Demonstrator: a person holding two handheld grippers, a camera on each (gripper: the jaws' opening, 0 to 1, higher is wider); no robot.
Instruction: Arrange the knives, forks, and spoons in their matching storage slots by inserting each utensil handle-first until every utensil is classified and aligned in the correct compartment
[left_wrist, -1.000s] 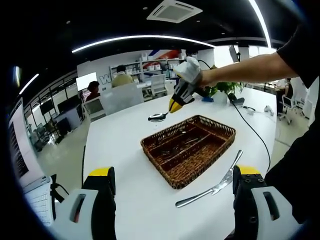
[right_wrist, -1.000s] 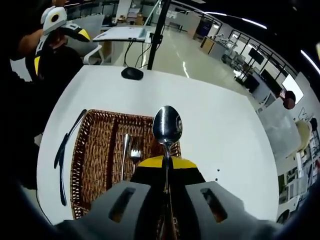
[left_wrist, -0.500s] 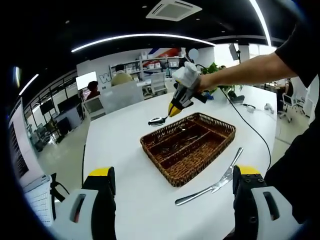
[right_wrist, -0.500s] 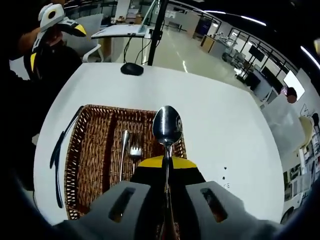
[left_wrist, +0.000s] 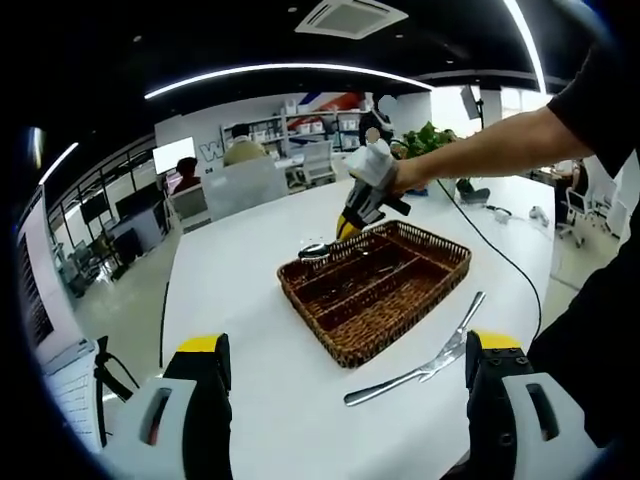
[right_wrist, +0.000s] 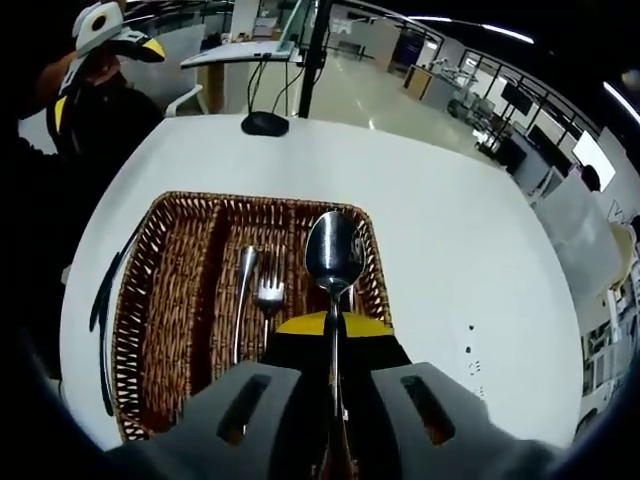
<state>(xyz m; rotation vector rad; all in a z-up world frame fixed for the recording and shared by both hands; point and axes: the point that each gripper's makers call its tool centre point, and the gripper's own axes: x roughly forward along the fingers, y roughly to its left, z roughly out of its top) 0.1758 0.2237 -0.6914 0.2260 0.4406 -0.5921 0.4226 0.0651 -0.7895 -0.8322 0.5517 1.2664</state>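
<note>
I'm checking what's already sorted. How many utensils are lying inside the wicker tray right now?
2: a fork and a second utensil, handle end showing, lie side by side in the middle slot of the wicker tray. The right gripper may hide more.

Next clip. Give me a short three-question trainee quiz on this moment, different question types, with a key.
1. True or false: the right gripper holds a spoon.
2. What lies on the table outside the basket? A) knife B) cup C) plate
3. Fill in: the left gripper's fingers are ____.

Key: 1 true; 2 A, the knife beside the basket's near edge; 3 open, with nothing between them.
</note>
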